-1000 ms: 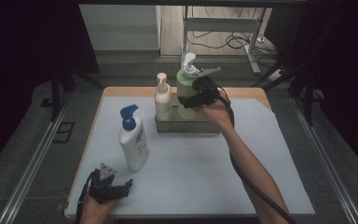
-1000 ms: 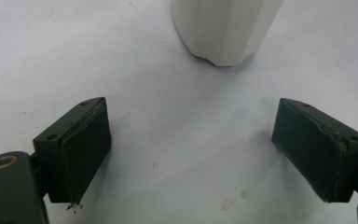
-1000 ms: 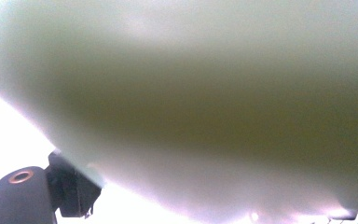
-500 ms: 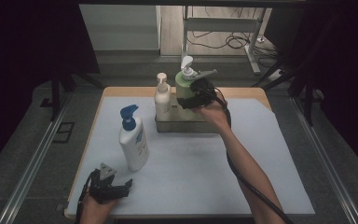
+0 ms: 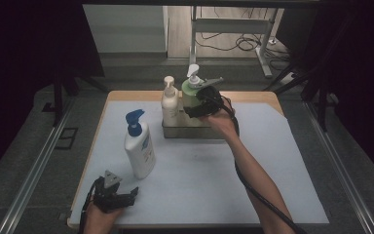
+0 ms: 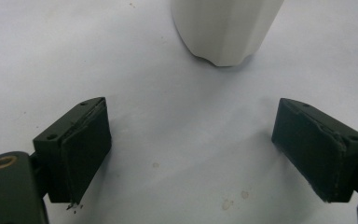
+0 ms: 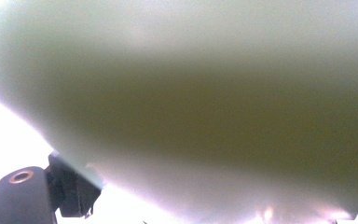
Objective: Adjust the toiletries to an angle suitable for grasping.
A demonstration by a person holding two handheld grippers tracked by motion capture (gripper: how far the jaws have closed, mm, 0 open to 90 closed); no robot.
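Right tongs (image 5: 195, 108) are gripping the green pump bottle (image 5: 192, 92) and lowering it into the metal tray (image 5: 189, 131) at the table's far side beside the cream bottle (image 5: 169, 100), so placement looks nearly finished, while left tongs (image 6: 193, 158) are sitting open, near-left.

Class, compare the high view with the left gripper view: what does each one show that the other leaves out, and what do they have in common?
High view alone: the right gripper shut on the green pump bottle over the metal tray, a cream pump bottle beside it, and both forearms.
Left gripper view alone: the left gripper up close, its black fingers spread open.
Both: the white bottle and the white mat.
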